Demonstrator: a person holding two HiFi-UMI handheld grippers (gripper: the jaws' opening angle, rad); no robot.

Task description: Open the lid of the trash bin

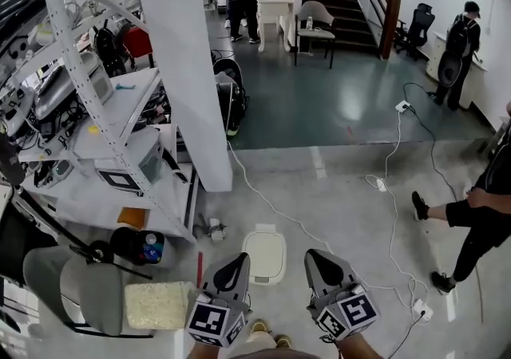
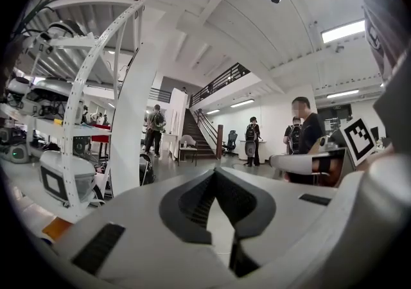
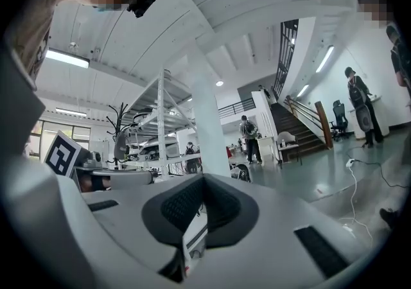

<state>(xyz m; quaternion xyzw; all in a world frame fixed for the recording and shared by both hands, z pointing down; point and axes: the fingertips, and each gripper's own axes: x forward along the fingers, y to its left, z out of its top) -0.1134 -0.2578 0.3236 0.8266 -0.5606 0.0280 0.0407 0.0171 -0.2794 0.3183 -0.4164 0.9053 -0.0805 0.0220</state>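
A small cream-white trash bin (image 1: 264, 256) stands on the floor with its lid down, seen only in the head view. My left gripper (image 1: 239, 262) hovers above the bin's left edge and is shut, with nothing in it. My right gripper (image 1: 316, 258) hangs just right of the bin, also shut and holding nothing. Both point forward, well above the floor. In the left gripper view the left gripper (image 2: 215, 175) has its tips together and looks out into the hall. The right gripper (image 3: 203, 182) looks the same in its own view. Neither gripper view shows the bin.
A white pillar (image 1: 188, 70) and a metal shelving rack (image 1: 104, 118) rise to the left. A grey chair (image 1: 72, 286), a pale foam block (image 1: 160, 304) and a black bucket (image 1: 144, 247) sit at lower left. A white cable (image 1: 391, 214) crosses the floor. A person (image 1: 479, 214) stands at right.
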